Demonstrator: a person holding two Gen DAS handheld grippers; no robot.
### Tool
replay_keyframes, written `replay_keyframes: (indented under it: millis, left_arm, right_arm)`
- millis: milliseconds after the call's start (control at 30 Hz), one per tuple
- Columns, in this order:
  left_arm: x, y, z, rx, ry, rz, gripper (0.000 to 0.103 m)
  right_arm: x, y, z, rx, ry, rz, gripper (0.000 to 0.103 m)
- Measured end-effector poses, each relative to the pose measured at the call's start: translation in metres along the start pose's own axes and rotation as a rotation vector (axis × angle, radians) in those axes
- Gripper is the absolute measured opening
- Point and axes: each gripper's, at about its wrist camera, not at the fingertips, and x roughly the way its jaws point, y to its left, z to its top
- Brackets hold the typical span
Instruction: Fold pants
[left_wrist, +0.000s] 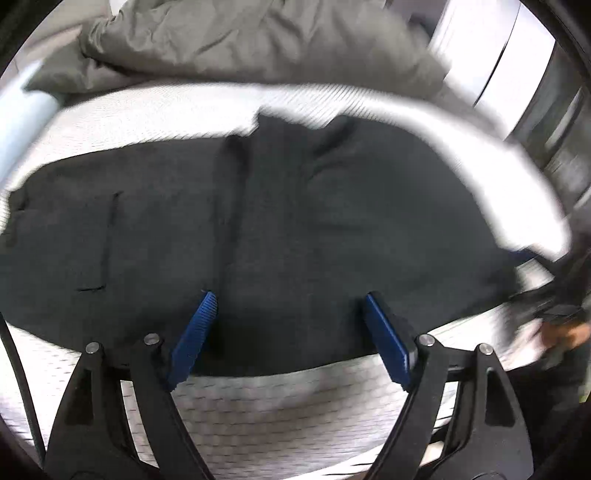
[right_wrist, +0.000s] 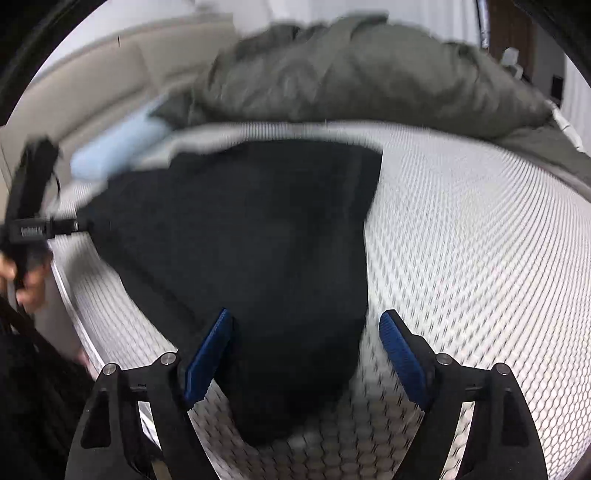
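Lying dark and flat on the white mattress (left_wrist: 280, 417), the pants (left_wrist: 295, 206) are filling the left wrist view; the left gripper (left_wrist: 288, 306) is hovering over their near edge, jaws standing wide and holding nothing. A grey duvet (left_wrist: 258, 40) is heaped beyond the pants. The right gripper (left_wrist: 565, 314) is showing at the pants' right end, in a hand.

Turning to the right wrist view, the right gripper (right_wrist: 306, 325) is likewise spread wide and empty, with the near end of the pants (right_wrist: 258, 229) lying between its pads but unpinched. The left gripper (right_wrist: 33, 221) is appearing beyond the pants' far-left edge. Judged best practice: seat both pad pairs on one matching edge, pinching all layers, before lifting together.
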Motion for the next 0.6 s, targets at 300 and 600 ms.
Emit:
replay_keyframes:
  millis: [300, 600]
  left_arm:
    - [-0.029, 0.028, 0.018, -0.107, -0.108, -0.122, 0.082]
    - [0.033, 0.056, 0.12, -0.314, -0.054, -0.198, 0.053]
  right_arm:
    - [-0.029, -0.032, -0.002, 0.159, -0.103, 0.077, 0.086]
    - [-0.007, -0.052, 0.054, 0.26, -0.155, 0.074, 0.086]
